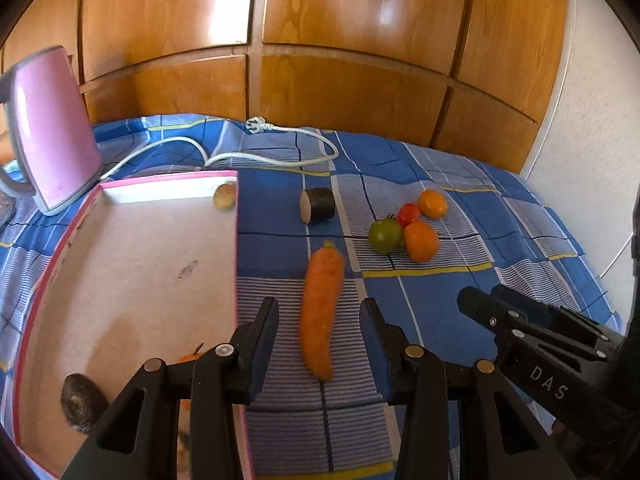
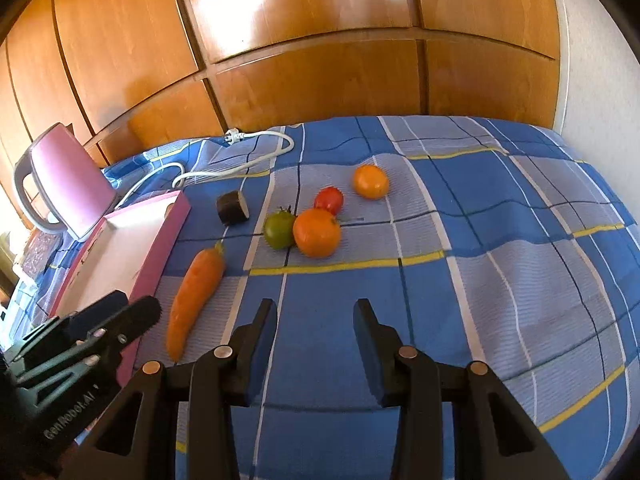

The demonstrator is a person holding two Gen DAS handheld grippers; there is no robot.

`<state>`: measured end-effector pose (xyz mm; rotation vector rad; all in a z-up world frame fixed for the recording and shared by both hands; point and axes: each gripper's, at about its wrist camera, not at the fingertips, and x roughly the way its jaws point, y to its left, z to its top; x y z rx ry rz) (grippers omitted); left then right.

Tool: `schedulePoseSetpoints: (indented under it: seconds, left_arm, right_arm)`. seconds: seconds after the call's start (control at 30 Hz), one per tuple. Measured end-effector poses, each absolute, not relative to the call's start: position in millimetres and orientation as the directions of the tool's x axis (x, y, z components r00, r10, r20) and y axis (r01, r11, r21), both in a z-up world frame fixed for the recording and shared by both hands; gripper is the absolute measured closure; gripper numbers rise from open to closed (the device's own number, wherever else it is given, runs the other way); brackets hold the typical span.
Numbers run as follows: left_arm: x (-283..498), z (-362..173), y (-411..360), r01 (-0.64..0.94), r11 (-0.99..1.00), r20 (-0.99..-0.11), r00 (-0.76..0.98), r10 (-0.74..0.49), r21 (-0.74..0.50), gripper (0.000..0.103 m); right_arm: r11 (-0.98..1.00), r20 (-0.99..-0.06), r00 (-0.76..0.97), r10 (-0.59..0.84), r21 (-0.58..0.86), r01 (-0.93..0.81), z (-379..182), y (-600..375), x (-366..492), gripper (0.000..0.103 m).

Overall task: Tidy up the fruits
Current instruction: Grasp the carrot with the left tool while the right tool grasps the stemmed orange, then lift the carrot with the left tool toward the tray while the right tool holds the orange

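Observation:
An orange carrot [image 1: 322, 308] [image 2: 195, 300] lies on the blue checked cloth beside the pink-rimmed box [image 1: 120, 280] [image 2: 132, 256]. My left gripper [image 1: 320, 344] [image 2: 134, 304] hovers over the carrot's near half, open, with its fingers apart from the carrot on both sides. Further right, my right gripper [image 2: 316, 332] [image 1: 482, 296] is open over bare cloth. Beyond it sit a green tomato [image 2: 279, 230], a red tomato [image 2: 329, 200] and two oranges [image 2: 317, 233] [image 2: 371, 181]. A dark cut chunk [image 1: 317, 205] lies near the box's far corner. The box holds a potato [image 1: 225, 196] and a dark round item [image 1: 82, 402].
A pink kettle [image 1: 52, 128] stands at the far left behind the box, and its white cord [image 1: 280, 148] trails across the back of the cloth. Wooden wardrobe doors [image 1: 340, 60] close off the far side. A white wall borders the right edge.

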<state>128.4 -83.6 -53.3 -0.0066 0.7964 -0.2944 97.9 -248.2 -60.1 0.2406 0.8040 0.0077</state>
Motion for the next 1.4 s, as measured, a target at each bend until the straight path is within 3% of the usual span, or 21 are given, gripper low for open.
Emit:
schedulePoseSetpoints:
  seconds: [0.53, 1.03, 1.1, 1.4]
  left_arm:
    - [176, -82, -96, 0.234, 0.959, -0.767, 0.582, -0.271, -0.161, 0.06]
    - [188, -93, -123, 0.171, 0.985, -0.78, 0.617, -0.099, 0.011, 0.062]
    - [187, -91, -118, 0.163, 0.986, -0.774, 0.624, -0.113, -0.013, 0.073]
    - [149, -84, -116, 0.293, 0.942, -0.746, 0.589, -0.311, -0.161, 0.074]
  right_arm:
    - [0.983, -0.745, 0.656, 0.12, 0.183, 0.028, -76, -247, 159, 0.063]
    - [0.985, -0.753, 0.648, 0.115, 0.169, 0.021, -90, -245, 182, 0.065]
    - [0.984, -0.755, 0.644, 0.122, 0.179, 0.023, -90, -247, 177, 0.065]
    - [0.974, -0.77, 0.621, 0.145, 0.221, 0.046, -89, -259, 144, 0.065]
